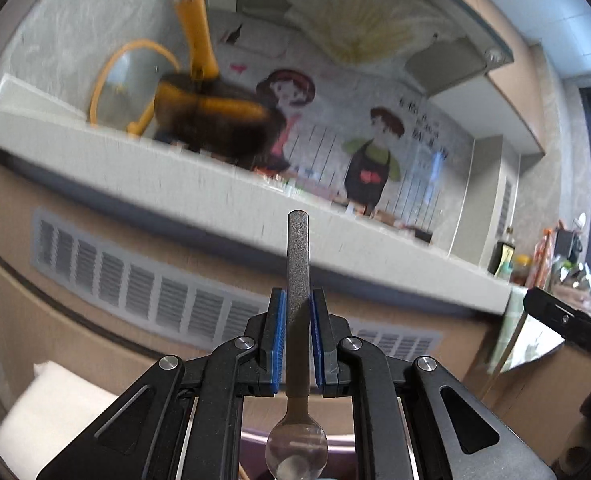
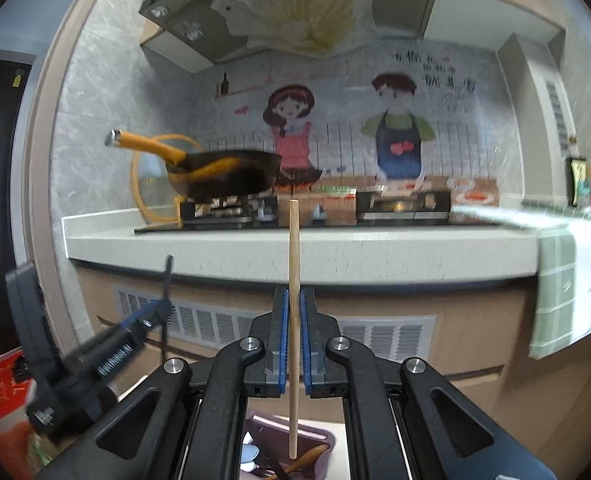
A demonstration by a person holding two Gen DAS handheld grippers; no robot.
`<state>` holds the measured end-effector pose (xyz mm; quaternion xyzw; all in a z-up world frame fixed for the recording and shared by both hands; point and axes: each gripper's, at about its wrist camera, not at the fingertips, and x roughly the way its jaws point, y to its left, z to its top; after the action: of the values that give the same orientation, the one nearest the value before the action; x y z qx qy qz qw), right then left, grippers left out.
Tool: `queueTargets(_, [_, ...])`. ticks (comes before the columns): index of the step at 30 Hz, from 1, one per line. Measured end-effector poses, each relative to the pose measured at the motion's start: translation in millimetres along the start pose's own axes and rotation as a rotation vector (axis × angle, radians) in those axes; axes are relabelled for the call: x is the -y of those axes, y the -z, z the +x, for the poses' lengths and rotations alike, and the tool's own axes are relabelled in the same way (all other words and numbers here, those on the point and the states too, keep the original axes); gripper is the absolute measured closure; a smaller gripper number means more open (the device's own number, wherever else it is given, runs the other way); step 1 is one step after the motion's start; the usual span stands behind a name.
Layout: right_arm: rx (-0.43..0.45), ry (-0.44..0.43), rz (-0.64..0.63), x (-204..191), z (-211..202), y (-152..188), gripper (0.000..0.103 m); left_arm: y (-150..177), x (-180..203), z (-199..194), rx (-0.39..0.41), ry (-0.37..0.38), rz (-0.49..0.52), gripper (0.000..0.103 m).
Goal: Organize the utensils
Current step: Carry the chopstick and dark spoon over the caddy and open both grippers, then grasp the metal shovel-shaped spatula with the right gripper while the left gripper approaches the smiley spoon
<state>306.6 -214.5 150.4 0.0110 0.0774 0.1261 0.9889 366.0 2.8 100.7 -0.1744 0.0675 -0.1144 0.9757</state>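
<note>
utensils are in both hands: the left gripper (image 1: 297, 336) has its blue-padded fingers (image 1: 278, 340) pinching the grey handle of a spoon (image 1: 297, 304), which stands upright with its clear bowl hanging below, close to the camera. the right gripper (image 2: 294, 332) pinches a wooden chopstick (image 2: 293, 264) about midway along, also upright, its lower end hanging just over the purple holder (image 2: 327, 438) that already has other utensils inside, among them a wooden spoon (image 2: 303, 460) and something pale blue.

risks, as i judge them: the chopstick is thin and smooth and held at one narrow point, so it could pivot or slide through the pads if swung. the spoon is bottom-heavy and could rotate in the same way. the two grippers are close together, the left one showing blurred at the edge of the right wrist view, so the tools could knock each other. lowering either piece blind could jab the utensils already in the holder or tip it.

further off, a white surface (image 2: 255, 246) carries a hob with a dark wok (image 2: 231, 176), orange-handled. the wall mural behind it has chinese characters, too blurred to read. white lettering on the left gripper's body is also illegible.
</note>
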Motion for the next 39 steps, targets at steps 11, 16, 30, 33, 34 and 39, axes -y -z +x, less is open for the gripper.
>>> queueTargets(11, [-0.139, -0.016, 0.032, -0.2, 51.6, 52.2, 0.098, 32.3, -22.2, 30.3, -0.073, 0.032, -0.092, 0.091])
queueTargets(16, [-0.176, -0.005, 0.002, -7.0, 58.3, 73.0, 0.098, 53.8, -16.3, 33.0, -0.119, 0.06, -0.048, 0.091])
queueTargets(30, [-0.436, -0.129, 0.083, 30.3, 11.2, 148.8, 0.078, 67.7, -55.7, -45.0, -0.383, -0.012, -0.055, 0.074])
queueTargets(33, [-0.539, -0.179, 0.035, 25.7, -8.2, 165.6, 0.078, 82.4, -60.1, -75.5, -0.471, -0.059, -0.028, 0.074])
queueTargets(34, [-0.572, -0.181, 0.028, 23.6, -9.6, 170.6, 0.078, 90.0, -61.7, -86.6, -0.506, -0.062, -0.028, 0.074])
queueTargets(39, [-0.72, -0.189, 0.072, 31.9, -36.0, 213.7, 0.078, 128.4, -55.1, -134.3, -0.641, -0.079, 0.005, 0.073])
